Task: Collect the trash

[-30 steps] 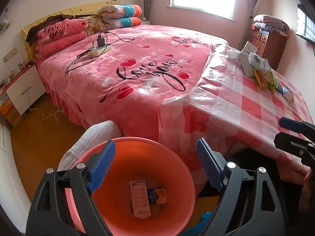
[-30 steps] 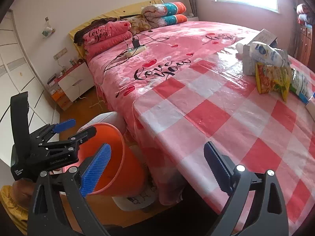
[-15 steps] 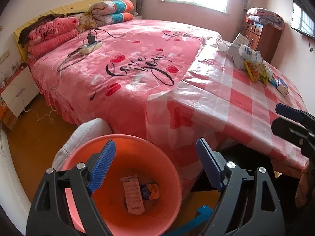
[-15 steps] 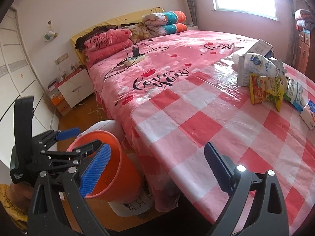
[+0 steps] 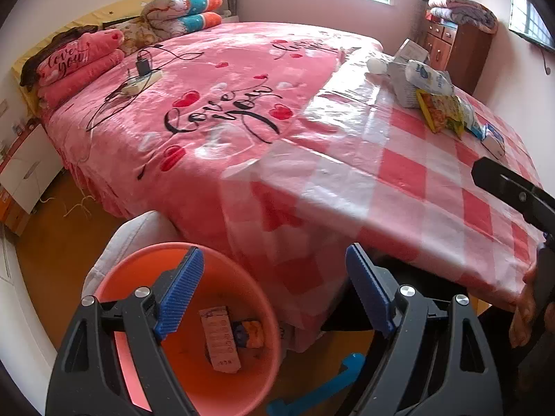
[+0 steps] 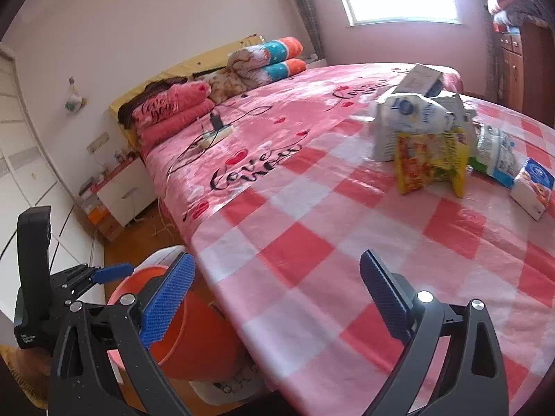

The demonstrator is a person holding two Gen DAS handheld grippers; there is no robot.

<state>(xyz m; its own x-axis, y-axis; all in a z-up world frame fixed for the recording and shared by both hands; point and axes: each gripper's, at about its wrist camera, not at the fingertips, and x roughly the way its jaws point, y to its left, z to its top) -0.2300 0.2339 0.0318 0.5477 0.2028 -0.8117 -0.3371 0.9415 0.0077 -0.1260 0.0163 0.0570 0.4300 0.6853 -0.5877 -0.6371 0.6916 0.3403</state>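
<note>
One bed [image 5: 215,111], covered in a plush pink blanket printed with red hearts and black script; its near end carries one glossy plastic sheet [image 6: 347,242] in red-and-white checks. One dark wooden dresser [image 5: 454,48] stands by the far wall, one white bedside cabinet [image 6: 121,194] at the head of the bed. One orange plastic bucket [image 5: 138,277], round and smooth-walled, stands on the floor at the bed's near corner; inside lie two pieces of trash, one flat printed card [image 5: 220,338] and one small dark-and-orange wrapper [image 5: 251,332]. One cluster of trash sits on the checked sheet, well apart from both claws: one grey-white carton [image 6: 385,138], one white crinkled pouch [image 6: 409,111], one yellow-orange snack bag [image 6: 430,163], one white-and-green packet [image 6: 496,156], one small white-and-blue box [image 6: 534,187]. One white power strip [image 5: 142,81] with black cables lies on the blanket. Left gripper [image 5: 274,294], black frame, blue ribbed pads, stands wide and empty above the bucket. Right gripper [image 6: 277,298], same build, stands wide and empty over the sheet's near edge, pointing toward the trash cluster.
</note>
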